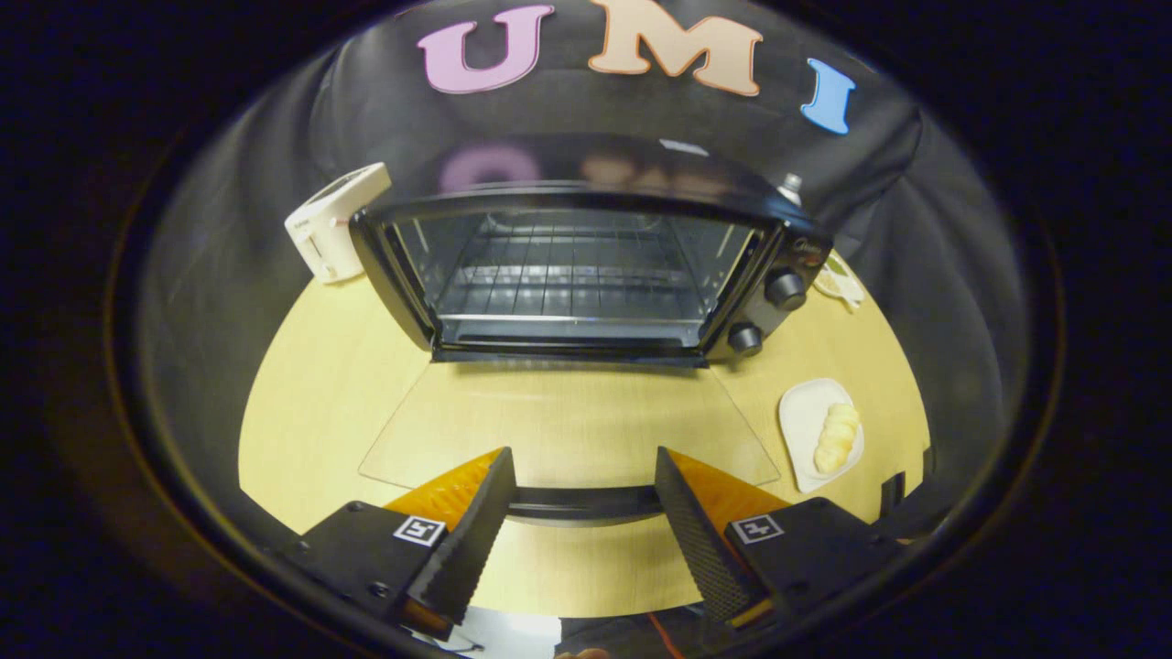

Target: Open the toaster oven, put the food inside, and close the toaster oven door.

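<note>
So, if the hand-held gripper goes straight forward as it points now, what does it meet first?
Probably the door handle of the open glass door, lying between the open hand-held gripper fingers; beyond it, the toaster oven cavity. Depth is unclear.

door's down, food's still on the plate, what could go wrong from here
The gripper is open, its fingers straddling the handle of the lowered glass door. Swinging toward the food might clip that door.

The food lies on a small white plate near the table edge; a push could slide it off.

The soft-looking food may crush or slip when gripped.
</note>
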